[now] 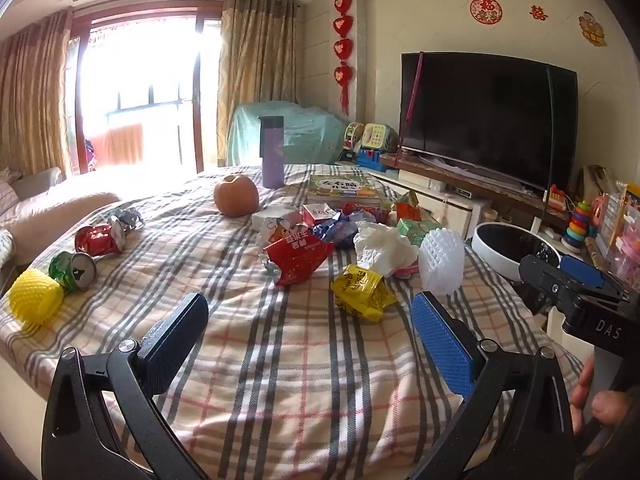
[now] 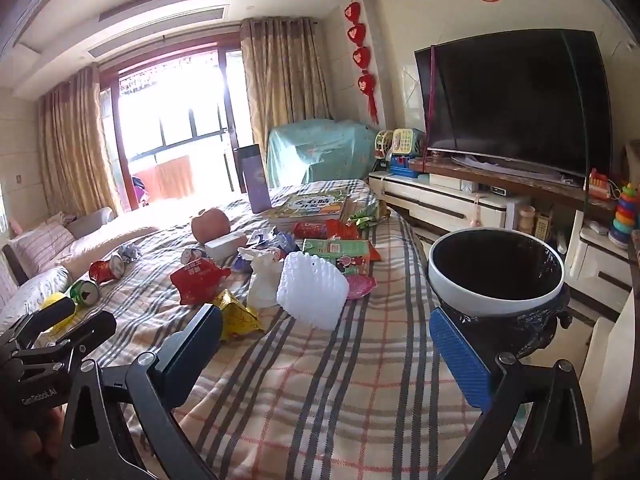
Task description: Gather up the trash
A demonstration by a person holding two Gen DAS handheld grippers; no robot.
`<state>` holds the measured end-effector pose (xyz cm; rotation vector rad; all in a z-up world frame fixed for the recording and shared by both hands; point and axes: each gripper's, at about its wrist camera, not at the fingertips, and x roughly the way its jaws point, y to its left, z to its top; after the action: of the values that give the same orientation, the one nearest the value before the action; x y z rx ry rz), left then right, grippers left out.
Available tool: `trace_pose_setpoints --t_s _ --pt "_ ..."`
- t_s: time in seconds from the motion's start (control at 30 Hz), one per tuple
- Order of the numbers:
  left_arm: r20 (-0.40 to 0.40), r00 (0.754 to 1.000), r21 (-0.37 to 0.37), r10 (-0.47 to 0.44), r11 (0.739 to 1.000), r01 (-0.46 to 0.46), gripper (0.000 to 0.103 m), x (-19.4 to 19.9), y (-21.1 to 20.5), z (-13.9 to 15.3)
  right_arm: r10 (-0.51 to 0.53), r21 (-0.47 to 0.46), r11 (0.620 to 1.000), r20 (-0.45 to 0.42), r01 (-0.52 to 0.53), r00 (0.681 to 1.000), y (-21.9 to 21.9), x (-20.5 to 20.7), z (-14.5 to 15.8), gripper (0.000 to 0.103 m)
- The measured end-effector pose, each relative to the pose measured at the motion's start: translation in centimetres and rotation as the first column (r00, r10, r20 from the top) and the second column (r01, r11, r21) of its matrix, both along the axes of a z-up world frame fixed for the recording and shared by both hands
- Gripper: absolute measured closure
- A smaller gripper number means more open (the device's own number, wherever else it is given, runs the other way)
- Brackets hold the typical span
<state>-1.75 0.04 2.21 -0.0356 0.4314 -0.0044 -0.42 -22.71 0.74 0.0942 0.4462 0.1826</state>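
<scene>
Trash lies scattered on the checked tablecloth (image 1: 280,360): a yellow wrapper (image 1: 362,292), a red wrapper (image 1: 298,254), a white foam net (image 1: 442,260), crumpled white tissue (image 1: 382,246), a green carton (image 1: 416,228), a crushed red can (image 1: 98,238), a green can (image 1: 74,270) and a yellow foam net (image 1: 34,300). My left gripper (image 1: 308,340) hovers open over bare cloth, short of the yellow wrapper. My right gripper (image 2: 326,352) is open too, just before the white foam net (image 2: 312,292). A white bin (image 2: 480,300) with a black liner stands at the table's right edge.
An apple (image 1: 236,196), a purple bottle (image 1: 272,152) and a picture book (image 1: 346,190) sit at the far end of the table. A TV (image 1: 488,120) on a low cabinet with toys lines the right wall. A sofa (image 1: 24,208) is on the left.
</scene>
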Motion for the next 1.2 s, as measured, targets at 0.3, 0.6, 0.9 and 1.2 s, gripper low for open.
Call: trace_pose_setpoints --t_s 0.3,0.6,0.9,1.2 --pt "0.002 1.000 0.002 0.007 1.000 -0.007 0.000 -0.14 0.00 -0.32 0.005 0.004 1.000 0.019 -0.005 1.000 0.15 -0.34 0.14 0.000" --pt "0.003 1.000 0.004 0.005 1.000 -0.005 0.000 -0.11 0.05 -0.56 0.006 0.007 1.000 0.018 -0.006 1.000 0.15 -0.37 0.02 0.000" --pt "0.004 1.000 0.004 0.007 1.000 -0.007 0.000 -0.13 0.11 -0.66 0.009 0.011 1.000 0.017 -0.009 1.000 0.11 -0.37 -0.05 0.000" --pt "0.003 1.000 0.006 0.003 1.000 -0.003 0.000 -0.09 -0.04 -0.81 0.009 0.014 1.000 0.016 -0.009 1.000 0.11 -0.34 -0.14 0.000"
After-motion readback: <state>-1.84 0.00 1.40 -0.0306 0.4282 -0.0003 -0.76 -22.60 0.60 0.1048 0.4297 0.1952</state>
